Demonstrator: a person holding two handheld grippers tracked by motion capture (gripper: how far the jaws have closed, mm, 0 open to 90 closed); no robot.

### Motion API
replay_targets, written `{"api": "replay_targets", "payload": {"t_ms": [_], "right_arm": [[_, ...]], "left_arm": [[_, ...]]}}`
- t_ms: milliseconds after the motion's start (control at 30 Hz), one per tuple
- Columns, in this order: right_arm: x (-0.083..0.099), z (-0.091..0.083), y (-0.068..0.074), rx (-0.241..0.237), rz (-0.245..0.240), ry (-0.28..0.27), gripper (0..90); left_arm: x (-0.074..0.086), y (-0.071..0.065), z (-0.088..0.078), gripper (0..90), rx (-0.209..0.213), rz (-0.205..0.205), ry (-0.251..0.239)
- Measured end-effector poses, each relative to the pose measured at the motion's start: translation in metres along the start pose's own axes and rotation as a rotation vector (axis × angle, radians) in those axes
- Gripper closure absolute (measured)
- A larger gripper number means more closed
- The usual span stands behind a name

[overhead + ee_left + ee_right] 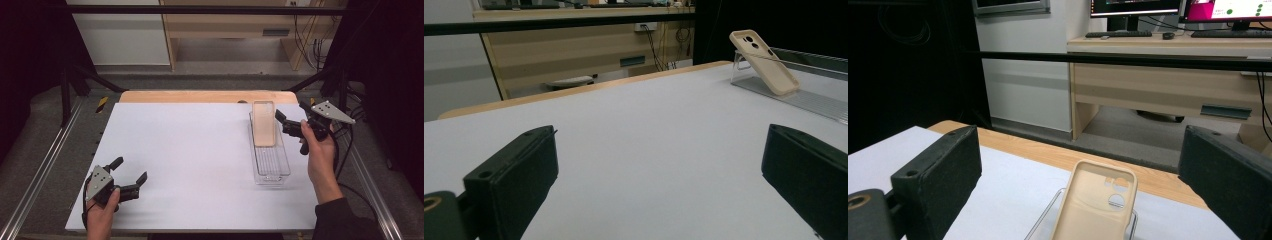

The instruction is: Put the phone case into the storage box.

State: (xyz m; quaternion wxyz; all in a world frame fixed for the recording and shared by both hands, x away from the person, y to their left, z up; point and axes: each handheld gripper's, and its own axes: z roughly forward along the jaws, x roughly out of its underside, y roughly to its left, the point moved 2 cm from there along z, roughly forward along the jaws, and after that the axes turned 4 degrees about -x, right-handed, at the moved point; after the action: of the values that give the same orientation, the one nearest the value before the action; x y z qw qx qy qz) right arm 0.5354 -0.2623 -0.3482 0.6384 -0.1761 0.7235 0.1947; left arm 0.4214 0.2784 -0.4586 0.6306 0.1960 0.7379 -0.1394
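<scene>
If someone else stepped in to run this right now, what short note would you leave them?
Left tongs: open, holding nothing, low over the near left of the white table.
Right tongs: open, holding nothing, beside the far end of the clear tray, jaws toward the phone case.
Phone case: beige, leaning tilted on the tray's far end, lower end inside.
Done: nothing gripped yet.
Left: probably close the right tongs on the case.
</scene>
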Motion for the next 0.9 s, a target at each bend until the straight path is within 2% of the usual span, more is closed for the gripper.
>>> {"api": "replay_targets", "payload": {"t_ms": [500, 900], "right_arm": [[0.006, -0.022, 0.002, -0.016, 0.000, -0.032, 4.0], [0.019, -0.038, 0.001, 0.000, 0.011, -0.030, 3.6]], "left_arm": [[0.000, 0.001, 0.000, 1.6, -0.002, 0.000, -0.001], [0.001, 0.002, -0.001, 1.6, 0.001, 0.004, -0.005]]}}
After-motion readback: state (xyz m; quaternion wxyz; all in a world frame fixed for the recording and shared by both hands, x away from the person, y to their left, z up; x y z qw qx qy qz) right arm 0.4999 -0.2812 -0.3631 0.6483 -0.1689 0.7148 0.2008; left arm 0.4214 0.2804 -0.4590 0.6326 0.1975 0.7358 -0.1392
